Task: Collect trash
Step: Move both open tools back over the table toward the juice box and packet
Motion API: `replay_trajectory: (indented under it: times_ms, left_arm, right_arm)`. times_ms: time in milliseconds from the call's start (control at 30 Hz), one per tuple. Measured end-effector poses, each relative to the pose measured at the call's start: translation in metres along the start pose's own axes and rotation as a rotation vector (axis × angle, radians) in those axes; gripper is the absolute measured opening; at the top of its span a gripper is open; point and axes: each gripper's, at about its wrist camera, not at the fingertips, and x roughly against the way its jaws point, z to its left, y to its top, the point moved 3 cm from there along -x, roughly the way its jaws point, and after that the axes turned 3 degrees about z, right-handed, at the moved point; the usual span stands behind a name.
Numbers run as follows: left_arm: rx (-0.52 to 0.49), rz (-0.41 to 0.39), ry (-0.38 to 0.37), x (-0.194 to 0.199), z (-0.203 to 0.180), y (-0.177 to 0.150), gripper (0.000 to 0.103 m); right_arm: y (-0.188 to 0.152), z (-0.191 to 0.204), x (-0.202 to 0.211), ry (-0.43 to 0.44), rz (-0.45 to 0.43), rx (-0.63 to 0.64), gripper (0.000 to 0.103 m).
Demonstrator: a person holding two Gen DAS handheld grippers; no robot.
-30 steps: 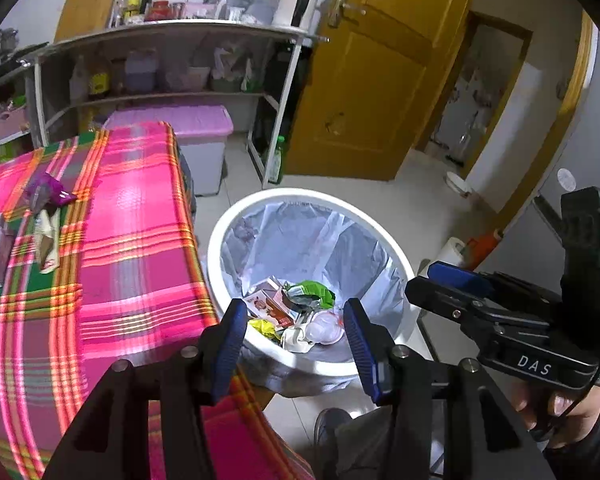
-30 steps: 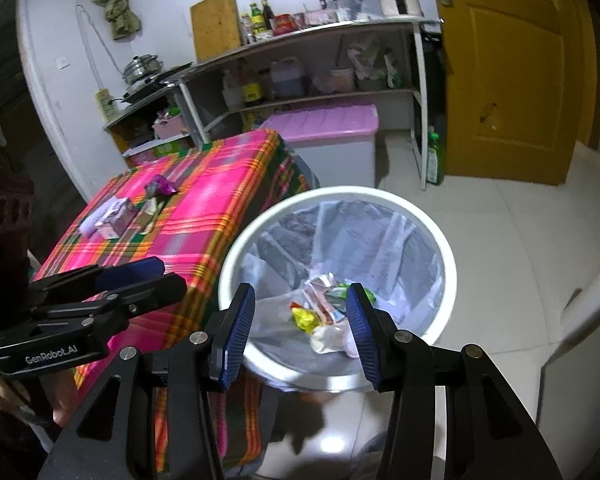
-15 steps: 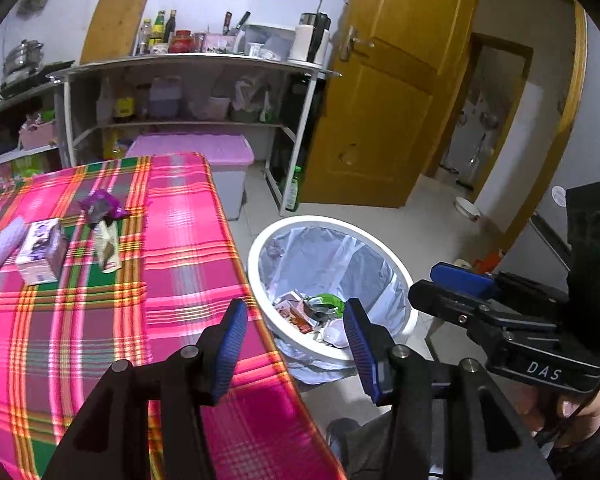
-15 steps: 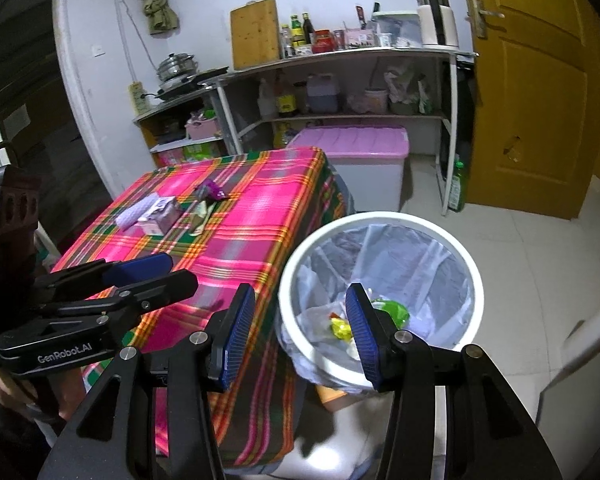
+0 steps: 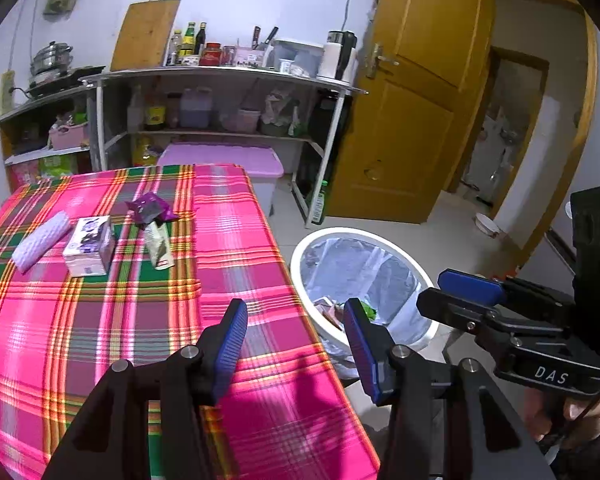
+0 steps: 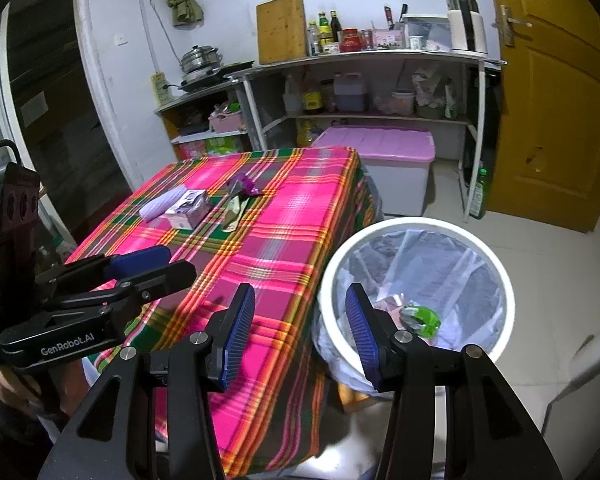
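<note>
Both the left gripper (image 5: 296, 336) and right gripper (image 6: 300, 330) hang empty with jaws apart over the plaid tablecloth (image 5: 100, 320), where remaining wrappers (image 5: 152, 210) at upper left likely need a low, square approach before reaching the lined bin (image 6: 416, 224).

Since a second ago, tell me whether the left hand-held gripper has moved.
Yes. The left hand-held gripper has pulled back from above the trash bin to over the table edge.
</note>
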Motion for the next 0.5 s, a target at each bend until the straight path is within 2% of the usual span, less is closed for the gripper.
replay_trajectory:
  times_ms: [500]
  left_arm:
    - [0.084,0.0,0.093,0.003,0.057,-0.006,0.05]
  right_arm:
    - [0.013,0.029,-0.039,0.063,0.048,0.046,0.048]
